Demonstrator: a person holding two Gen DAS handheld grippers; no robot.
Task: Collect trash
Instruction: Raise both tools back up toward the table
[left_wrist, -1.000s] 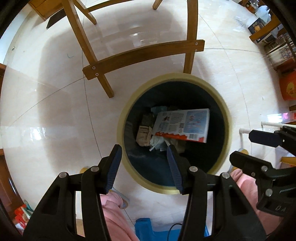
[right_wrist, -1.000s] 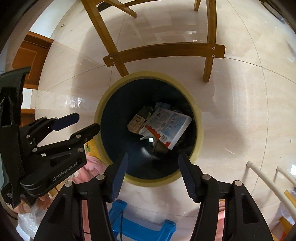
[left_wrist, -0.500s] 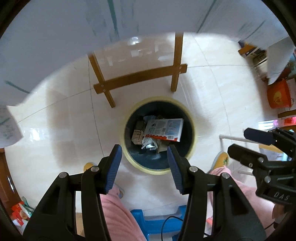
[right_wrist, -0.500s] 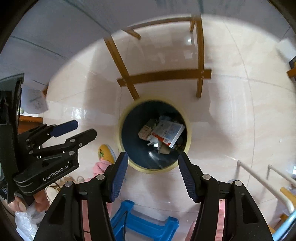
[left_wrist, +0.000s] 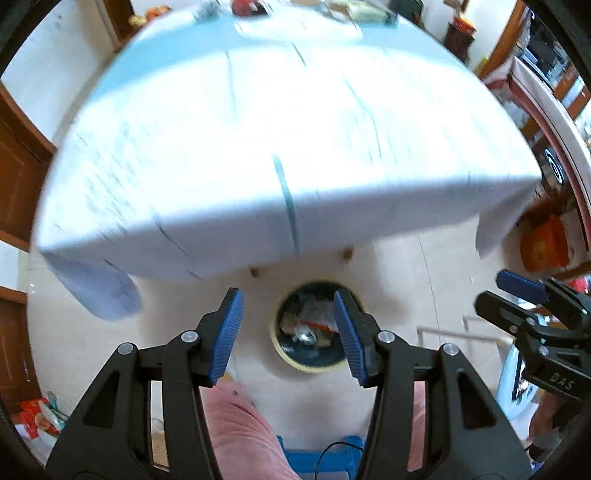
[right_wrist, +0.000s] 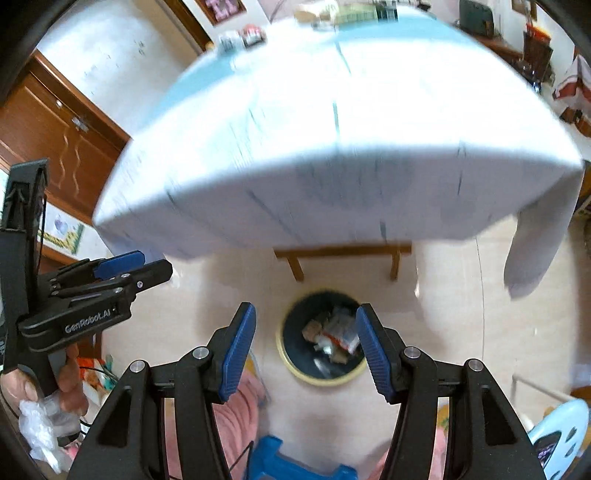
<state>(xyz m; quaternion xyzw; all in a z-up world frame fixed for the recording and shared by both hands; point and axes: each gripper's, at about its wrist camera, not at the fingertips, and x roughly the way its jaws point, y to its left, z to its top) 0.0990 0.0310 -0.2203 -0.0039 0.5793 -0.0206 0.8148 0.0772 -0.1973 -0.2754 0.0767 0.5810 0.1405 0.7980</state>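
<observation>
Now we are lifting both claws, left claw (left_wrist: 288, 332) and right claw (right_wrist: 304, 352), open and empty, away from the bin (left_wrist: 317, 328) toward the bench (left_wrist: 258, 129) for more trash.

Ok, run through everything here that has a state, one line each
Left claw: open, nothing between the pads.
Right claw: open, empty.
Bin: upright on the floor, no lid, trash inside.
Table: covered by a white cloth that hangs over the edge.
</observation>
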